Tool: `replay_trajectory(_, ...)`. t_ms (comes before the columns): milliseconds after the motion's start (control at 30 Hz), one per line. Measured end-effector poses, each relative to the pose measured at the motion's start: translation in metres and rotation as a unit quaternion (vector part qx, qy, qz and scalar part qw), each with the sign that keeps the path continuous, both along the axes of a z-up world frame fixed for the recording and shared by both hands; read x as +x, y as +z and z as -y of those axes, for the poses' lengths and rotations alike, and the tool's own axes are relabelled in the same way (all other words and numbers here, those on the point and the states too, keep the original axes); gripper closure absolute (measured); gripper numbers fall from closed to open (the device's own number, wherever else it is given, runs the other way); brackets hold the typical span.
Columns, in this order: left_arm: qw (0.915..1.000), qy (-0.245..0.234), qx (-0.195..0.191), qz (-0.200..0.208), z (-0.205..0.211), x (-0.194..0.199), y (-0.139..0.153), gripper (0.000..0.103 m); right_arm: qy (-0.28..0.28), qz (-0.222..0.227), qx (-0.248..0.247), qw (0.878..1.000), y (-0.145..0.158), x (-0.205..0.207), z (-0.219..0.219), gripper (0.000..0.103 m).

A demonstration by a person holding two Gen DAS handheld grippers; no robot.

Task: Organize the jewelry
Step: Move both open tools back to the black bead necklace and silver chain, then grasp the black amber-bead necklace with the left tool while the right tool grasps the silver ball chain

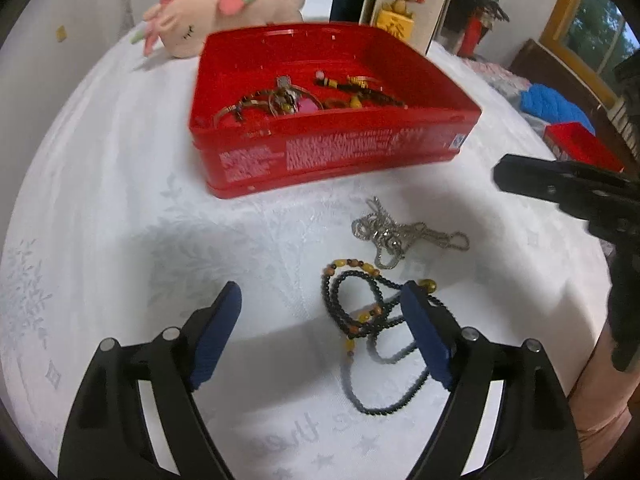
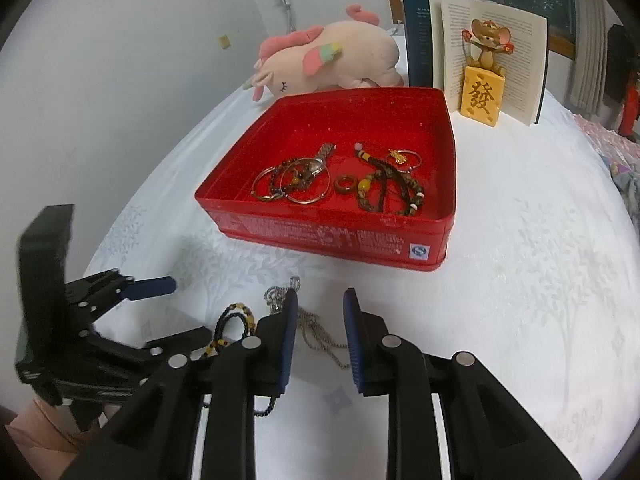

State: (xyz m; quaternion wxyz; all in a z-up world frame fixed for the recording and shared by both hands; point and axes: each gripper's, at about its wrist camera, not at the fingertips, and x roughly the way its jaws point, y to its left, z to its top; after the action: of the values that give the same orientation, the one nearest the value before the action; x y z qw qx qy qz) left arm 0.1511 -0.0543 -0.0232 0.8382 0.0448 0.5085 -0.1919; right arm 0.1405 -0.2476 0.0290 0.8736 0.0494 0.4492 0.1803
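Both grippers hang spread and empty over the white table (image 1: 120, 208) — the left gripper (image 1: 320, 304) above the beaded necklace (image 1: 360, 312), the right gripper (image 2: 320, 300) above the silver chain (image 1: 400, 236) — in front of the red tin (image 2: 448, 184) holding bracelets (image 2: 384, 188).

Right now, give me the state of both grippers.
Left gripper: open, empty, above the beaded necklace.
Right gripper: open, empty, above the silver chain.

Both wrist views look down close, sharing the red tin (image 1: 332, 152).
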Motion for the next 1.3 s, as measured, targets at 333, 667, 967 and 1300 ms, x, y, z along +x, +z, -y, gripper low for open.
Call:
replay_trajectory(333,0.9987,-0.026,-0.007,-0.043,0.013,-0.007,-0.023,0.019,-0.009,-0.013,-0.016,1.0,-0.01,0.0,0.001,0.073)
replay_trajectory(667,0.9987,-0.018,-0.007,-0.048,0.026,-0.024,-0.023,0.015,0.018,-0.05,-0.02,0.998,-0.032,0.011,-0.018,0.073)
replay_trajectory(967,0.9978,-0.011,-0.018,-0.063,0.036,-0.018,-0.023,0.015,0.013,-0.062,-0.011,0.998,-0.04,0.022,-0.015,0.073)
replay_trajectory(1300,0.9987,0.007,0.03,-0.04,0.05,-0.018,-0.027,0.025,0.023,-0.073,-0.019,0.997,-0.048,0.026,-0.018,0.072)
